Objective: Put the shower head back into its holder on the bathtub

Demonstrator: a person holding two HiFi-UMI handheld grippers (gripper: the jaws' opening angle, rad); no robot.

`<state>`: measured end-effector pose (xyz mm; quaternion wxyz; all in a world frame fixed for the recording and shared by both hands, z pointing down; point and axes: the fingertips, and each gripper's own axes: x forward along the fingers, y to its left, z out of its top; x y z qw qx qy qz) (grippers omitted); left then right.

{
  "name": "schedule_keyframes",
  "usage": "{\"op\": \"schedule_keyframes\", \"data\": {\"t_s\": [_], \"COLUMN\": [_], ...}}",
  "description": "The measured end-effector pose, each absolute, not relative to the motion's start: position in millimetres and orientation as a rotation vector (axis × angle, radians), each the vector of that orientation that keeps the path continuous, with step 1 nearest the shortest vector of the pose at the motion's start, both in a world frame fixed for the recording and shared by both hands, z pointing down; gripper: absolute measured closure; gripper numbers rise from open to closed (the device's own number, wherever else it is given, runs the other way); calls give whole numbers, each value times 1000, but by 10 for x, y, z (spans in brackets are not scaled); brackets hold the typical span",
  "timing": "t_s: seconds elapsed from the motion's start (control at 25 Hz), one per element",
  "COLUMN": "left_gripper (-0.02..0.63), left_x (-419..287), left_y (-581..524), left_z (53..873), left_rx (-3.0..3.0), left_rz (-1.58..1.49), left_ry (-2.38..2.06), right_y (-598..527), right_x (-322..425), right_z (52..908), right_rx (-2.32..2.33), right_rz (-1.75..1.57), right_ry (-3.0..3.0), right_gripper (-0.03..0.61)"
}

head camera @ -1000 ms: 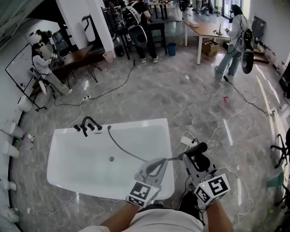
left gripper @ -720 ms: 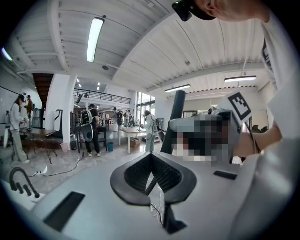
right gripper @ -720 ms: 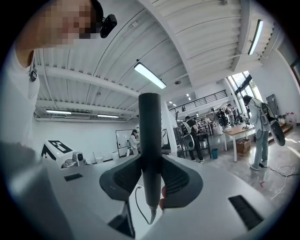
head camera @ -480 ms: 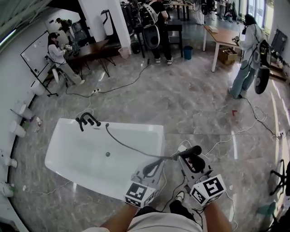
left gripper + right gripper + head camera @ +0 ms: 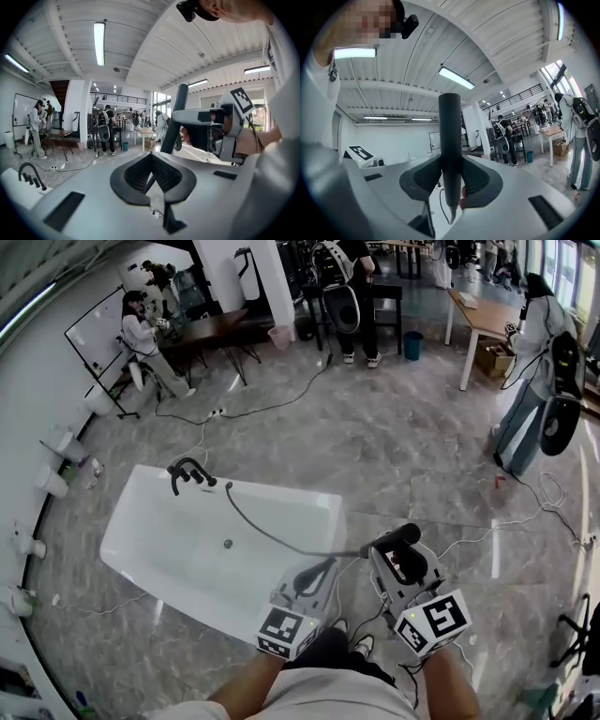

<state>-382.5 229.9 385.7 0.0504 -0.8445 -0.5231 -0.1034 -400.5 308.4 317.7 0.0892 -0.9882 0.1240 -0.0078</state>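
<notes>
The black shower head (image 5: 405, 534) stands upright in my right gripper (image 5: 395, 550), which is shut on its handle (image 5: 451, 154). Its dark hose (image 5: 267, 531) runs from the black faucet and holder (image 5: 187, 472) at the far end of the white bathtub (image 5: 150, 559), over the tub, to my left gripper (image 5: 322, 564). My left gripper (image 5: 151, 161) is shut on the thin hose close to the shower head (image 5: 177, 115). Both grippers hang over the tub's near right corner, far from the holder (image 5: 30, 174).
Cables (image 5: 262, 404) cross the marble floor, and more lie by the person's feet (image 5: 361, 645). A person with a backpack (image 5: 534, 381) stands at the right. Others sit at tables (image 5: 216, 329) at the back. White fixtures (image 5: 52, 474) line the left wall.
Both grippers have moved sideways together, still holding shower head and hose. The bathtub now lies further left and more slanted in the head view.
</notes>
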Motion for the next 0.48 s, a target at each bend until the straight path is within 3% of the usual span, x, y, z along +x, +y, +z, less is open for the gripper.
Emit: {"op": "schedule_keyframes", "data": {"t_s": [0.48], "left_gripper": [609], "left_x": [-2718], "left_y": [2767], "left_z": [4036], "left_rx": [-2599], "left_rz": [-329], "left_ry": [-1576], "right_y": [3517], "right_x": [-2879], "right_z": [3346], "right_rx": [-2943], "right_rz": [-70], "right_ry": [406], "right_gripper": [442]}}
